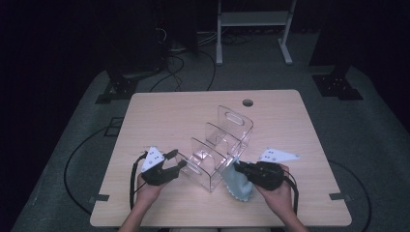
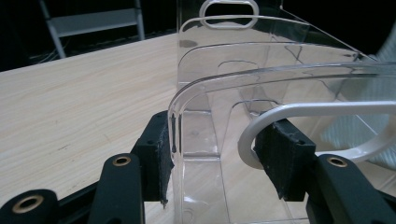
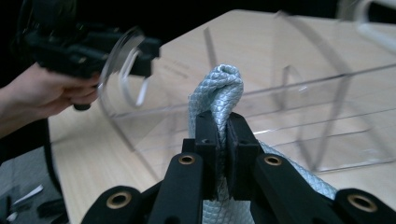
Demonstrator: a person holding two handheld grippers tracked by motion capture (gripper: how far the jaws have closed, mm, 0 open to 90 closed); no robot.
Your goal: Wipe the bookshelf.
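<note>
Cloth from organizer: the pale blue cloth (image 1: 238, 184) is hanging at about five o'clock from the clear organizer (image 1: 217, 147), just beside its near end wall.
Right gripper: the right gripper (image 3: 222, 135) is pinching the cloth, jaws together on a bunched fold that is poking up past the pads.
Left gripper: the left gripper (image 2: 224, 154) is straddling the organizer's near corner, one pad outside the wall, one inside by the white handle cut-out; I cannot tell whether the pads are pressing.
Nearer hand: the right one is carrying the cloth; the left is sitting at about nine o'clock of the organizer on the desk (image 1: 159, 116).
Long axis: the organizer is running from near centre out toward one o'clock, its compartments in a row; the cloth is drooping straight down.
Coming move, as I judge it: lifting the cloth over the near wall toward eleven o'clock into the first compartment.
Cloth look: light blue, scaly weave, soft, scalloped lower edge.
</note>
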